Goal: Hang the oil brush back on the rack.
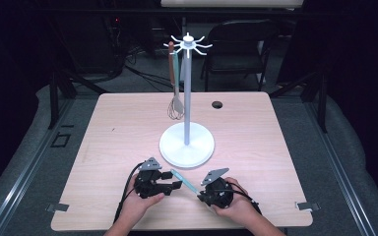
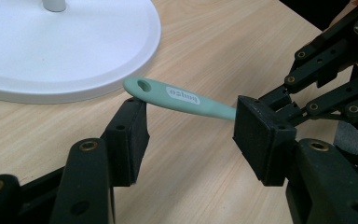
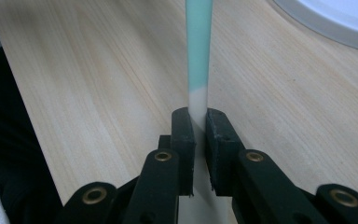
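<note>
Both hand-held grippers low, flanking spatula.

left gripper: black linkage, brass pivots, grey three-cornered plate, black cable | right gripper: same build | forearms bare

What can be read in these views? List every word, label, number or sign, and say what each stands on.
White oval label on the mint green utensil handle: one short printed word, upside down in the left gripper view, too blurred to quote.
White stand base, table, hanging whisk: no writing can be made out.
</note>
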Demonstrator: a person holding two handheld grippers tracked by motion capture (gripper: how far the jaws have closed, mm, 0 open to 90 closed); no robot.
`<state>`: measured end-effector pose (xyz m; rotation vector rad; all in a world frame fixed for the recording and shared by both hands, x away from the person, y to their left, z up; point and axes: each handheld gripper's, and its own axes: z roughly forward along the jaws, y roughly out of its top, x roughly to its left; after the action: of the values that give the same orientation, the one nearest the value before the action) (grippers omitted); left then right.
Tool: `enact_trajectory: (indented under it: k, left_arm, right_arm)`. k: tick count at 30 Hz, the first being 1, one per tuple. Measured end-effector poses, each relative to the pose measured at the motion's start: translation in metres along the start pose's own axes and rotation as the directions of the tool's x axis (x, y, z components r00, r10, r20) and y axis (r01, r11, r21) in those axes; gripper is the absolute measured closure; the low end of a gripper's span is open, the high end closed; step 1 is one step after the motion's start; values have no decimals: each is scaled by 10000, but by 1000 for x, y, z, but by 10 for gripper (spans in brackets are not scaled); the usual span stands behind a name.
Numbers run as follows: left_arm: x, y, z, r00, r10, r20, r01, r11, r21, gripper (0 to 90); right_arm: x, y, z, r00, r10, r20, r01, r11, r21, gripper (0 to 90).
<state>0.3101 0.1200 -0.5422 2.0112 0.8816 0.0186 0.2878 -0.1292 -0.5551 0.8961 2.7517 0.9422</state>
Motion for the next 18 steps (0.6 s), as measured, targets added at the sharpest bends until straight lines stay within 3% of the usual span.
enact_trajectory:
  k: [8,18]
  left_arm:
    - [-5,2,0,9997,196,145,-195,9998,-72,462]
    - [-5,9,-12,9990,-19,440,37,9992,-391,573]
  right_arm:
    - [3,10,-5,9999,-139,-29,138,9993,-353,826]
    - [8,26,-1,9999,-57,-87,49,9959,-900,827]
